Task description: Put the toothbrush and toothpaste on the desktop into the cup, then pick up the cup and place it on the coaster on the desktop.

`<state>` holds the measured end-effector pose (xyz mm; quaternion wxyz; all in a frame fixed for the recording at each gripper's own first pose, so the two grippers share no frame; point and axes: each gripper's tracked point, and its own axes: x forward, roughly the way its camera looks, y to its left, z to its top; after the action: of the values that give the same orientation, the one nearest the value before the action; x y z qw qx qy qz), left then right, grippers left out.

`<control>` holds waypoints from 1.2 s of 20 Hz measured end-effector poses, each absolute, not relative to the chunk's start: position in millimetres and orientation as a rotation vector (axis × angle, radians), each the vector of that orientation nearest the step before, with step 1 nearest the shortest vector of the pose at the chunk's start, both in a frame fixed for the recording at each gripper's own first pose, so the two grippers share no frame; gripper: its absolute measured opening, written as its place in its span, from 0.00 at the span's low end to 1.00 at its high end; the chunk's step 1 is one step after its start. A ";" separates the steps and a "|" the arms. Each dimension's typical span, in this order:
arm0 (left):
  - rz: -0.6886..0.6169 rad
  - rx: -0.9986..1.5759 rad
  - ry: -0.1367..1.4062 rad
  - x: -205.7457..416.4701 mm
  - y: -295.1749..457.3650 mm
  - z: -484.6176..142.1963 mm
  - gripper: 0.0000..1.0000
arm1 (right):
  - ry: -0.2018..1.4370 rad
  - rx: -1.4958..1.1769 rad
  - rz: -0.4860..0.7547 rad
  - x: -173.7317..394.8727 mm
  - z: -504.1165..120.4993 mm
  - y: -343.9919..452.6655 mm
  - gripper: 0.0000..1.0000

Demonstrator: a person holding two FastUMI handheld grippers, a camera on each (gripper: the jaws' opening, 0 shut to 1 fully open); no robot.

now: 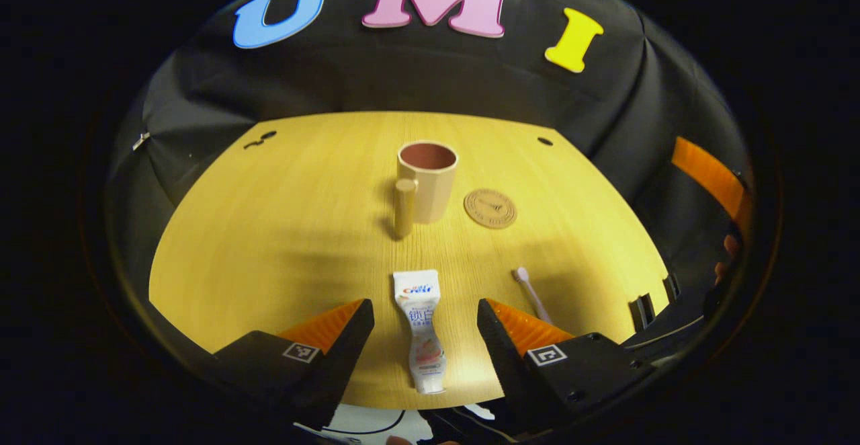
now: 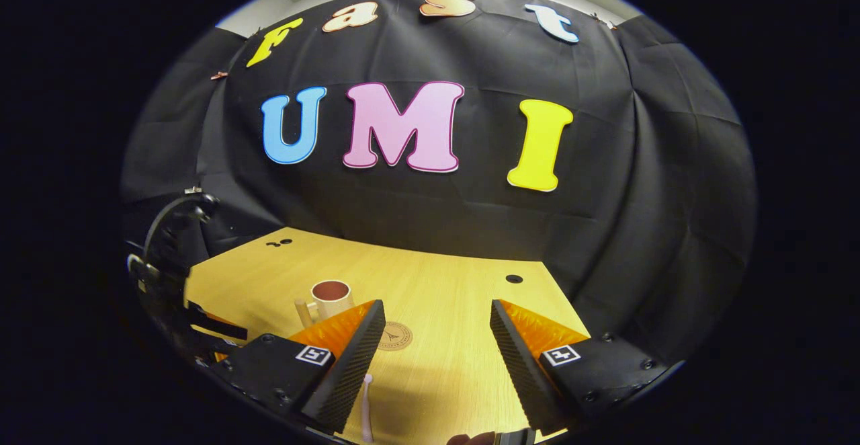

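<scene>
The toothpaste [image 1: 422, 337] is framed, untouched, between the wide-open left gripper [image 1: 424, 320] on the counter [image 1: 269, 230], while the right gripper [image 2: 437, 324] is likewise held spread and empty.

Two wedge-shaped fingers on the left gripper [image 1: 424, 327], ribbed on the inner faces, set on blocky matte housings. Small square black-and-white marker tag behind each finger, round screws farther back. Same build on the right gripper [image 2: 435, 344]: tags, ribbing, screws.
</scene>
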<state>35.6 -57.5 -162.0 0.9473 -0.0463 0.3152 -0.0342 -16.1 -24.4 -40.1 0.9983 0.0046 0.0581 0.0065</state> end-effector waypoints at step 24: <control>-0.050 0.019 0.926 65.3 -62.7 -226.6 0.37 | 0.497 0.103 0.078 -20.2 -136.7 -15.3 0.97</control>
<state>65.3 -62.7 -226.6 0.8945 0.0089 0.4464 -0.0239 -20.2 -15.3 -136.7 0.9672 0.0510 0.2459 0.0387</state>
